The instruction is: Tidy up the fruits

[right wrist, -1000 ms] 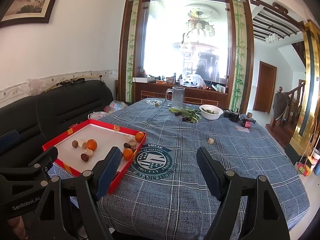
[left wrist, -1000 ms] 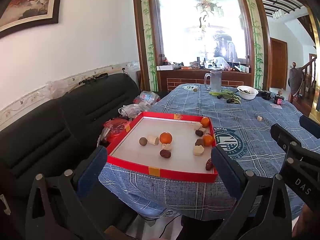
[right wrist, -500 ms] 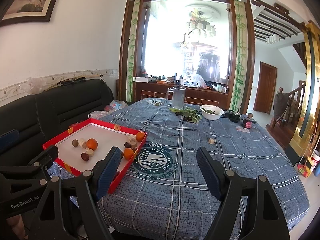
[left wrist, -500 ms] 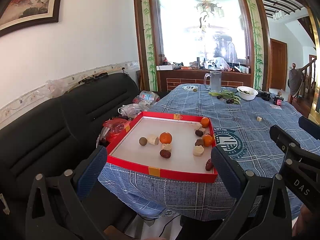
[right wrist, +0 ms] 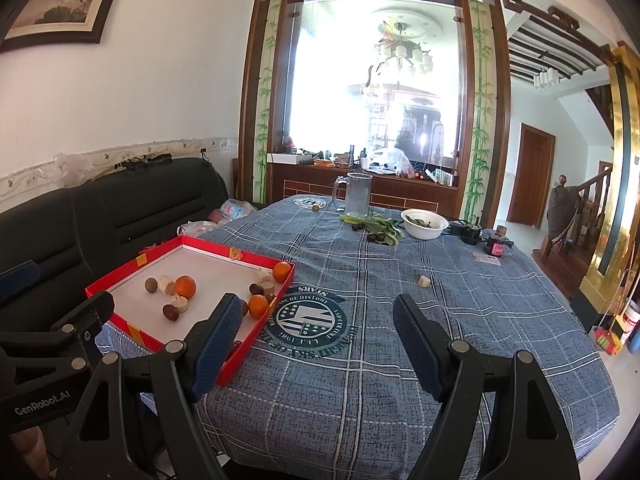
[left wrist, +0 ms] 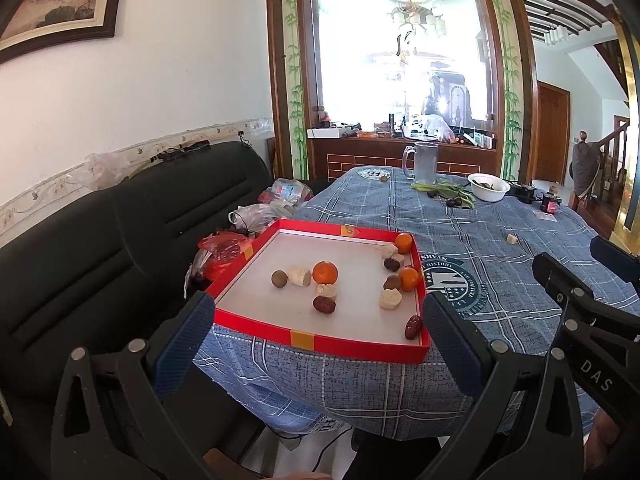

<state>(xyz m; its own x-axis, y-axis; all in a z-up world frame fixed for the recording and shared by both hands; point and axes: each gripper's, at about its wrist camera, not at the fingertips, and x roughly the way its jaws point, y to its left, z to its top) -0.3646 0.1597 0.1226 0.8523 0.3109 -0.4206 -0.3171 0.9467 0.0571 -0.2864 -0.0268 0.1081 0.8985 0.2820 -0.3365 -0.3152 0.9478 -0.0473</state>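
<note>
A red tray (left wrist: 352, 346) (right wrist: 120, 278) with a white floor sits at the near left corner of the blue-clothed table (right wrist: 400, 280). In it lie three oranges, one mid-tray (left wrist: 325, 272) (right wrist: 185, 286), brown dates (left wrist: 323, 305), pale chunks (left wrist: 390, 299) and a round brown fruit (left wrist: 279, 279). My left gripper (left wrist: 316, 340) hangs open before the tray's near edge, holding nothing. Over the cloth to the tray's right my right gripper (right wrist: 316, 348) is open and holds nothing too. One pale chunk (right wrist: 423, 280) lies loose on the cloth.
A black sofa (left wrist: 100, 240) with plastic bags (left wrist: 256, 216) stands left of the table. At the far end are a glass mug (right wrist: 358, 196), green leaves with dark fruits (right wrist: 376, 228), a white bowl (right wrist: 424, 224) and a small jar (right wrist: 496, 242).
Both grippers have held almost still; the views shift only slightly. Nothing in the tray has moved.
</note>
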